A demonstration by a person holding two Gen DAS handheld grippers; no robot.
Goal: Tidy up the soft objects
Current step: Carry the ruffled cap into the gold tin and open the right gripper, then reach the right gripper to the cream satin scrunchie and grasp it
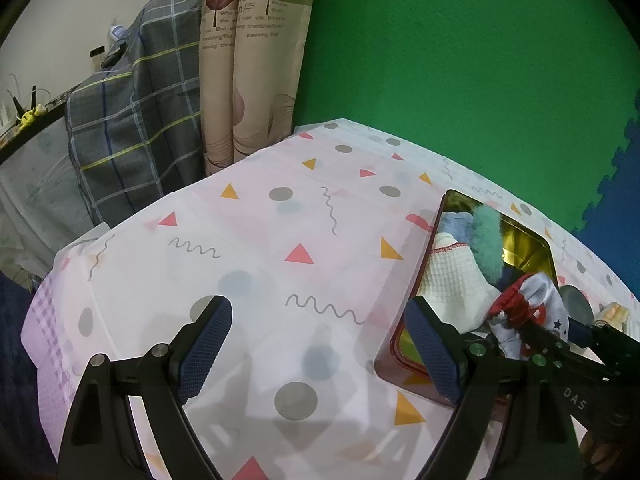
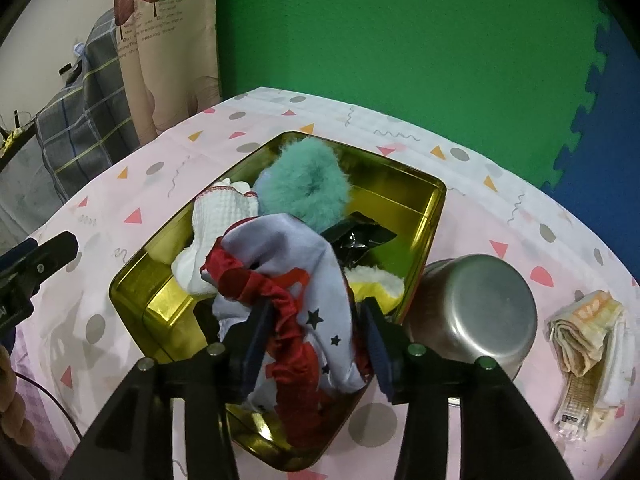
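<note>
1. The right gripper (image 2: 316,328) points down into the near end of a gold tin (image 2: 168,300) on the patterned pink tablecloth (image 2: 120,184). A pale blue cloth with red ruffled trim and small dark stars (image 2: 296,280) sits between its fingers. The left finger touches the red trim, while a gap shows beside the right finger, so the jaws stand part-way apart and do not pinch the cloth
2. The cloth lies heaped in the tin's near half, its lower folds draped toward the near rim
3. Also in the tin: a white waffle-knit sock with a red-stitched edge (image 2: 216,216) at the left, a fluffy teal scrunchie (image 2: 304,184) at the far side, a crumpled black wrapper (image 2: 360,236) in the middle, and a yellow and white soft piece (image 2: 376,284) near the right wall
4. An upturned steel bowl (image 2: 480,304) stands just right of the tin, touching or almost touching its wall. Farther right, well apart, lies a folded orange-checked cloth (image 2: 588,328)
5. The left gripper (image 1: 320,344) hangs over bare tablecloth to the left of the tin, its blue-padded fingers spread wide with nothing between them; its right finger (image 1: 432,348) overlaps the tin's near left corner in the left wrist view
6. A green wall (image 2: 400,40) rises behind the table, with a printed curtain (image 1: 248,60) and a plaid cloth (image 1: 136,120) at the far left
</note>
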